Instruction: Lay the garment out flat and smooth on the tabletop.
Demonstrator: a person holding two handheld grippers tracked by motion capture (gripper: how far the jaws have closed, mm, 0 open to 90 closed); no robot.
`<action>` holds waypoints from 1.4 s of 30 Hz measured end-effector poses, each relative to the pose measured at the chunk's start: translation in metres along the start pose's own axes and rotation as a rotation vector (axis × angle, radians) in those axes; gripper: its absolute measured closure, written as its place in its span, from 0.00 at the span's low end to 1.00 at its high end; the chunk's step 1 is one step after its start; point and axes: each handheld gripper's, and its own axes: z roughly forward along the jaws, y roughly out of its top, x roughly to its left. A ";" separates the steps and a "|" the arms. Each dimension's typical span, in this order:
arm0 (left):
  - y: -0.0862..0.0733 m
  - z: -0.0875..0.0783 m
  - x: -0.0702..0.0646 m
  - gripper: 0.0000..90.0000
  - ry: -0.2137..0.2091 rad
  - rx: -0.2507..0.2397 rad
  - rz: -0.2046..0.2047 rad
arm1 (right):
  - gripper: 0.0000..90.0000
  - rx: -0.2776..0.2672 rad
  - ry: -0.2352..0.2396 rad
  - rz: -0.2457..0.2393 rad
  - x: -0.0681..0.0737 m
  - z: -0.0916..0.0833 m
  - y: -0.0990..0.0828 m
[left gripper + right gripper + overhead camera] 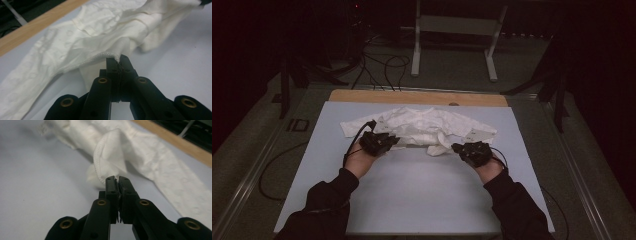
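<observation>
Crumpled white cotton garment (422,129): light, limp, will sag; take it by its stitched hem. Left gripper (119,60) and right gripper (117,180) both pinch that hem, jaws clamped on cloth

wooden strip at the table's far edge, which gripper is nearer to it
Left. The left gripper sits slightly closer to the wooden strip; the right gripper is a little farther back.

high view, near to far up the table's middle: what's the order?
Person's sleeves → left gripper and right gripper, level with each other, both shut on the hem → white garment → wooden table edge → floor cables → white stand.
</observation>
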 end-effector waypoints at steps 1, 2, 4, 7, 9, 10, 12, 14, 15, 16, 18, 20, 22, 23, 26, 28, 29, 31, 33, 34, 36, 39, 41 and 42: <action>0.000 -0.004 0.002 1.00 0.003 -0.006 -0.004 | 0.97 -0.012 -0.004 0.009 -0.003 -0.005 0.000; 0.000 -0.012 0.006 1.00 0.009 -0.022 -0.018 | 0.97 -0.024 -0.017 0.023 -0.010 -0.014 -0.001; -0.001 -0.020 0.010 1.00 0.021 -0.032 -0.023 | 0.97 -0.037 -0.031 0.038 -0.016 -0.023 -0.003; -0.002 -0.029 0.014 1.00 0.033 -0.042 -0.035 | 0.97 -0.051 -0.047 0.060 -0.026 -0.036 -0.005; -0.003 -0.032 0.018 1.00 0.032 -0.049 -0.055 | 0.97 -0.061 -0.060 0.078 -0.031 -0.044 -0.007; -0.003 -0.034 0.019 1.00 0.040 -0.047 -0.054 | 0.97 -0.065 -0.058 0.086 -0.034 -0.047 -0.007; -0.003 -0.034 0.024 1.00 0.034 -0.050 -0.072 | 0.97 -0.068 -0.073 0.109 -0.037 -0.050 -0.009; -0.003 -0.031 0.027 1.00 0.051 -0.049 -0.084 | 0.97 -0.066 -0.078 0.125 -0.040 -0.049 -0.010; -0.003 -0.029 0.029 1.00 0.057 -0.042 -0.082 | 0.97 -0.059 -0.075 0.135 -0.040 -0.047 -0.010; -0.003 -0.029 0.029 1.00 0.057 -0.042 -0.082 | 0.97 -0.059 -0.075 0.135 -0.040 -0.047 -0.010; -0.004 -0.022 0.035 0.99 0.088 -0.022 -0.066 | 0.97 -0.049 -0.070 0.137 -0.039 -0.040 -0.010; -0.004 -0.015 0.041 0.99 0.082 -0.017 -0.084 | 0.97 -0.036 -0.066 0.138 -0.039 -0.033 -0.010; -0.003 -0.008 0.044 0.99 0.093 -0.004 -0.084 | 0.97 -0.023 -0.068 0.139 -0.040 -0.026 -0.008; -0.004 -0.003 0.046 0.99 0.101 0.007 -0.082 | 0.97 -0.016 -0.067 0.140 -0.041 -0.021 -0.007; -0.007 0.013 0.056 0.99 0.118 0.036 -0.109 | 0.97 0.026 -0.072 0.151 -0.046 -0.004 -0.005; -0.010 0.024 0.063 0.99 0.130 0.056 -0.124 | 0.97 0.049 -0.076 0.162 -0.050 0.010 -0.004; -0.012 0.030 0.065 0.99 0.140 0.066 -0.126 | 0.97 0.055 -0.075 0.168 -0.052 0.016 -0.004; -0.013 0.035 0.068 0.99 0.145 0.073 -0.133 | 0.97 0.076 -0.084 0.182 -0.055 0.029 -0.003; -0.016 0.046 0.074 0.99 0.159 0.086 -0.144 | 0.97 0.092 -0.097 0.190 -0.059 0.041 -0.002; -0.017 0.048 0.075 0.99 0.168 0.083 -0.145 | 0.97 0.099 -0.107 0.190 -0.061 0.046 -0.002; -0.017 0.049 0.077 0.99 0.175 0.080 -0.149 | 0.97 0.103 -0.107 0.195 -0.063 0.051 -0.002; -0.014 0.048 0.078 0.99 0.242 -0.009 -0.142 | 0.97 0.100 -0.140 0.223 -0.069 0.063 -0.001; -0.011 0.050 0.080 0.99 0.250 -0.019 -0.154 | 0.97 0.079 -0.174 0.228 -0.070 0.065 0.001; -0.010 0.052 0.081 0.99 0.260 -0.010 -0.149 | 0.97 0.081 -0.174 0.231 -0.072 0.067 0.002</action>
